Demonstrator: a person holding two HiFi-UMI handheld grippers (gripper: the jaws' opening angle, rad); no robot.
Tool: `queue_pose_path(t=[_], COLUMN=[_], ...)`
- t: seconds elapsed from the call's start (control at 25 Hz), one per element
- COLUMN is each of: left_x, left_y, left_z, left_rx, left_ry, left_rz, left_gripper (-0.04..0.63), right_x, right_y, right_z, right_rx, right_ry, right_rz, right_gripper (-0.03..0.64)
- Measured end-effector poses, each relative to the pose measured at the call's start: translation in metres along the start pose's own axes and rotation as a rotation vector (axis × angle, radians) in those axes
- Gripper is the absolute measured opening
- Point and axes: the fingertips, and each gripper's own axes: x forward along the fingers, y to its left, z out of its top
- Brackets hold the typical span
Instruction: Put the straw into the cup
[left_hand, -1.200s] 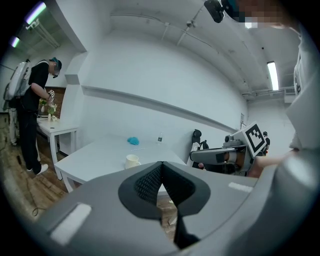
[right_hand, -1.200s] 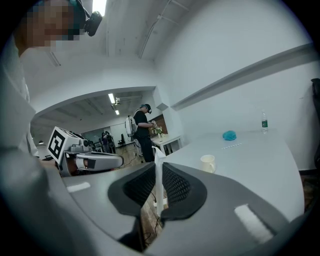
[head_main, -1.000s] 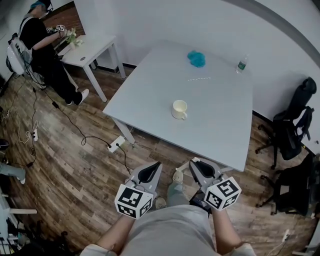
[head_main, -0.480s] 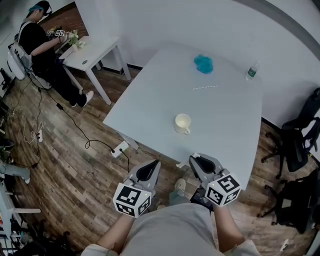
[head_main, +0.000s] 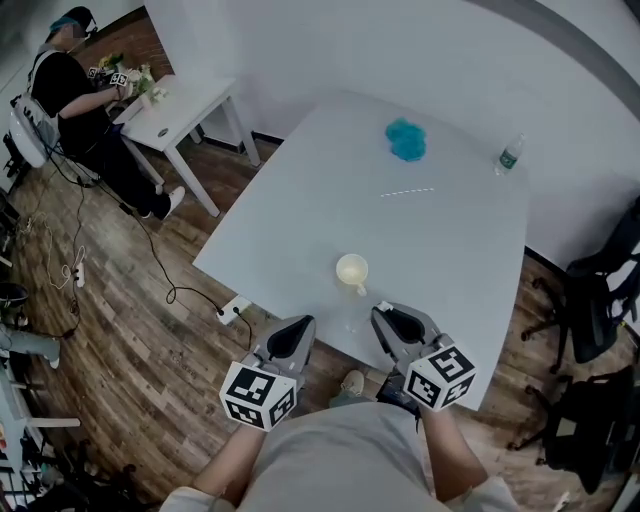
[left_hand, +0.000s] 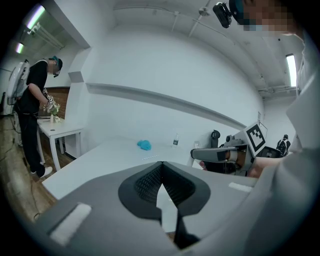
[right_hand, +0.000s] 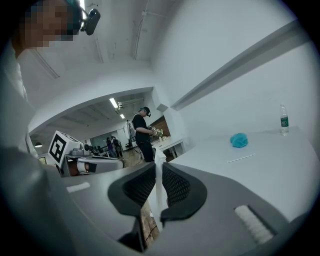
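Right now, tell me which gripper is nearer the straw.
Right. The right gripper is at the near edge of the table, nearly in line with the straw; the left gripper is farther left.

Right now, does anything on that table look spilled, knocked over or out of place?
Nothing stands out. The cup stands upright by the near edge of the table, and the straw lies flat farther in. The crumpled blue cloth and the bottle sit apart near the far side, the bottle upright. No spill shows.
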Motion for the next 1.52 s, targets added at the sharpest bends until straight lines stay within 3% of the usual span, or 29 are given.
queue_pose_path(t=[0.48,0.88,1.52], left_x=[0.037,0.050,0.084], left_y=[0.015,0.032,0.052], left_z=[0.009,0.021,0.017], left_rx=[-0.012,0.028,0.017], left_ry=[0.020,0.043,0.082], left_rz=[0.013,-0.074,-0.149], left_gripper=[0.018,0.018,0.018], right_x=[0.016,0.032,0.052], right_y=[-0.038,-0.049,-0.079], right_z=[0.012,0.027,0.021], right_rx=[0.017,0.051,0.110], right_ry=[0.017,-0.018,-0.023], right_rz=[-0.009,-0.094,-0.192], right_gripper=[0.049,0.051,0.051])
